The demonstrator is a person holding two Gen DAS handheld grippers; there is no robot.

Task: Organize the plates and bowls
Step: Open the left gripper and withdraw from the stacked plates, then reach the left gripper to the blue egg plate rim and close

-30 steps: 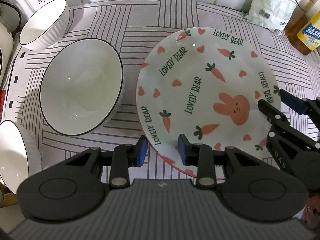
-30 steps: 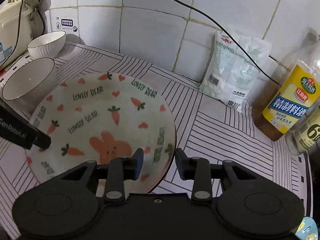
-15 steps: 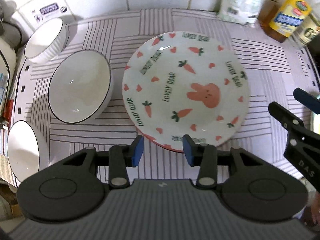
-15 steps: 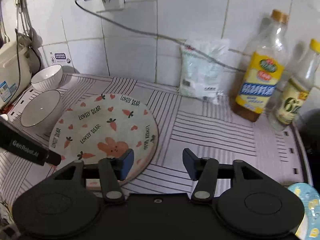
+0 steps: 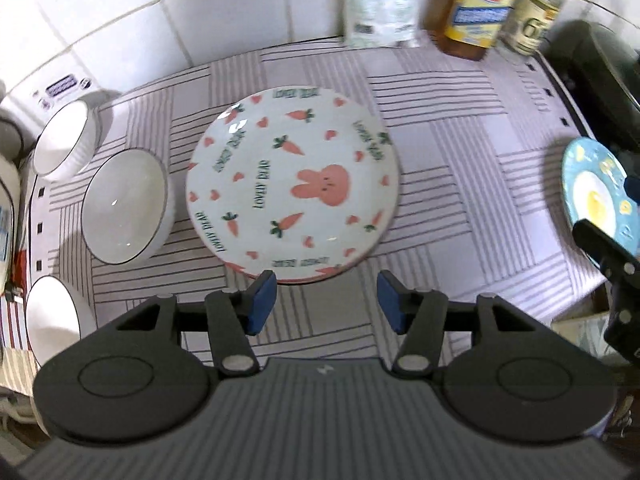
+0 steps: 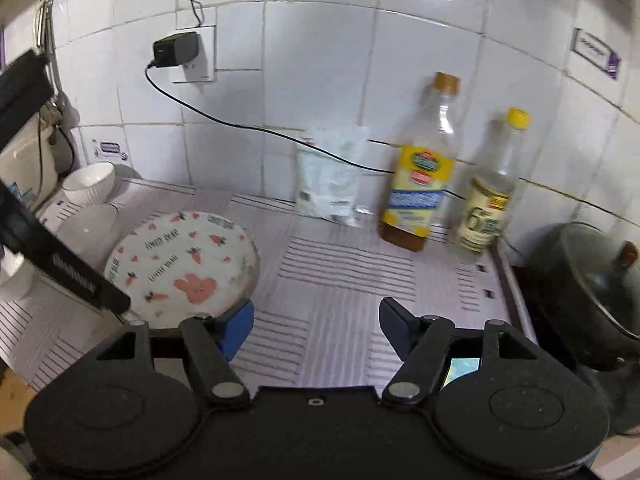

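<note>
Bunny plate (image 5: 292, 188) lies just ahead of both spread, empty hand-held grippers (image 5: 326, 300) (image 6: 316, 326)

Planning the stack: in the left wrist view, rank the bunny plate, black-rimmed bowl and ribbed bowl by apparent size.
1. bunny plate
2. black-rimmed bowl
3. ribbed bowl, though it sits farther back, so unsure.

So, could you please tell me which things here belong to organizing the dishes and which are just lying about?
For the job: bunny plate, blue plate, ribbed bowl, black-rimmed bowl, third bowl.

Lying about: yellow-label bottle, clear bottle, white bag, lidded pot, charger.
</note>
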